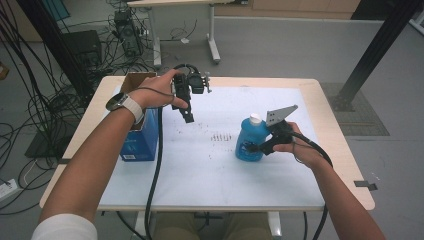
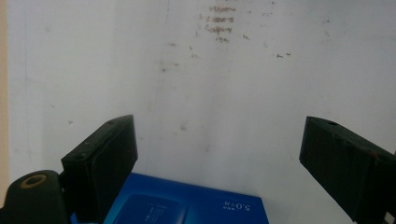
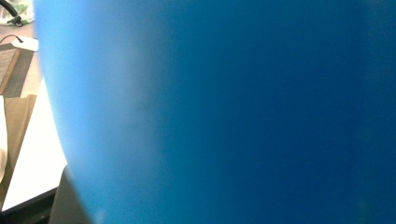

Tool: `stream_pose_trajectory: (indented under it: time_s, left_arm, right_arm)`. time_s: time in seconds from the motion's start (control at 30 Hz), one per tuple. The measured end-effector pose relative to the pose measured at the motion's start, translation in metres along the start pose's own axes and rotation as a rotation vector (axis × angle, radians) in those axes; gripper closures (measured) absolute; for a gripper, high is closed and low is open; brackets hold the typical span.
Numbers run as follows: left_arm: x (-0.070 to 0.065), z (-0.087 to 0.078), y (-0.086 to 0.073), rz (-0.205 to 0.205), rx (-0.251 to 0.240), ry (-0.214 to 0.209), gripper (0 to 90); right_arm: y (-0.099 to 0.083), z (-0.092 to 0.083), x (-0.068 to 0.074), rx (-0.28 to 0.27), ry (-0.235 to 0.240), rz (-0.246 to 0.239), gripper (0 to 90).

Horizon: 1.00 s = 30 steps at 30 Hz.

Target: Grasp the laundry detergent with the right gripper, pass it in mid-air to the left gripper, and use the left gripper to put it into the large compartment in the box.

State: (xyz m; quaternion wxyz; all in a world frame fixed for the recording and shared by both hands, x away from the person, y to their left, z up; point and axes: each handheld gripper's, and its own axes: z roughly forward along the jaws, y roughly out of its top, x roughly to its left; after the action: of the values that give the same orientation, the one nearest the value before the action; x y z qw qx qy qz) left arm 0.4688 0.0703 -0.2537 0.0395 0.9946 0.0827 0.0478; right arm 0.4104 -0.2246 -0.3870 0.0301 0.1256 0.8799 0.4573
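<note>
Nearest the camera in the high view, two bare forearms came up from the bottom edge of the frame, the left one wearing a watch on a white strap. The right gripper [image 1: 252, 146], black with a grey three-cornered plate on top, sat right of centre against the rounded blue plastic bottle with a white cap [image 1: 251, 140], which stood upright on the white-covered worktop [image 1: 200, 165]. Its jaws reached the bottle's lower body from the right side; whether the pads pressed on it I could not tell. In the right gripper view the bottle's blue wall [image 3: 224, 112] lay so close that it was a blur across nearly the whole frame, with a strip of white worktop at the lower left.

Farther back, in the upper left of the high view, the left gripper [image 1: 188, 117] hung in the air above the worktop, pointing down. Its jaws stood wide apart with nothing between them — the left gripper view showed bare, scuffed white surface in the gap. Below it in that view lay the top of a dark blue cardboard box with white lettering [image 2: 187, 205]; in the high view that box [image 1: 141, 142] stood at the left of the worktop, under the left wrist.
</note>
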Motion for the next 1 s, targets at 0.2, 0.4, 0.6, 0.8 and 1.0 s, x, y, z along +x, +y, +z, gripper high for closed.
stream_pose_trajectory:
  time_s: [0.2,0.4,0.6,0.8,1.0]
  left_arm:
    - [0.0002,0.0008,-0.0001,0.0,0.002,0.0,11.7]
    - [0.0001,0.0011,0.0002,0.001,0.001,0.0,11.6]
    - [0.0002,0.0015,0.0001,0.001,-0.001,0.0,11.6]
    - [0.0003,0.0018,-0.0005,-0.003,-0.002,-0.001,11.6]
    - [0.0002,0.0021,-0.0005,-0.001,-0.002,-0.001,11.6]
  right_arm:
    - [0.0,0.0003,-0.0003,0.0,-0.001,-0.004,30.0]
    - [-0.0005,0.0008,-0.0003,-0.004,-0.002,-0.004,30.6]
    - [-0.0016,0.001,-0.0006,-0.009,0.0,-0.001,31.4]
    - [-0.0025,0.0015,-0.0009,-0.013,0.0,-0.001,31.9]
    - [-0.002,0.0024,-0.0008,-0.014,0.001,-0.004,32.3]
